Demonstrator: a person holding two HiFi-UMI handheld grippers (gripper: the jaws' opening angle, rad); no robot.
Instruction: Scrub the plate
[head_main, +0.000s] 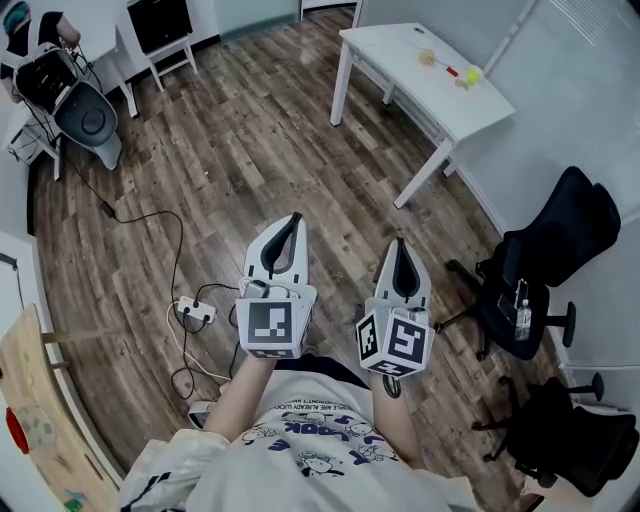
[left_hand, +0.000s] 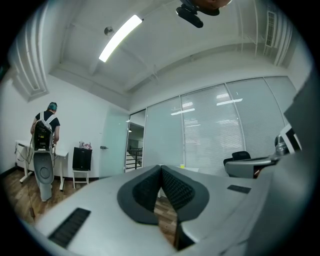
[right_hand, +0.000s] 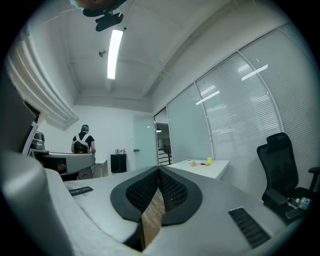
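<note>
My left gripper (head_main: 293, 220) and right gripper (head_main: 400, 243) are held side by side, level, over a wooden floor, pointing toward a white table (head_main: 400, 50). Small yellow and red items (head_main: 455, 70) lie on the table's far end. I cannot make out a plate in any view. In the left gripper view the left gripper (left_hand: 161, 170) has its dark ribbed pads meeting at the tip with nothing between them. In the right gripper view the right gripper (right_hand: 159, 172) is likewise shut and empty, and the white table (right_hand: 210, 167) stands ahead to the right.
Black office chairs (head_main: 545, 260) stand at the right, one with a bottle (head_main: 522, 318) on its seat. A power strip (head_main: 195, 312) with cables lies on the floor left of the grippers. A person (left_hand: 45, 127) stands at the far left by a grey machine (head_main: 85, 120). A wooden board (head_main: 35, 410) leans at lower left.
</note>
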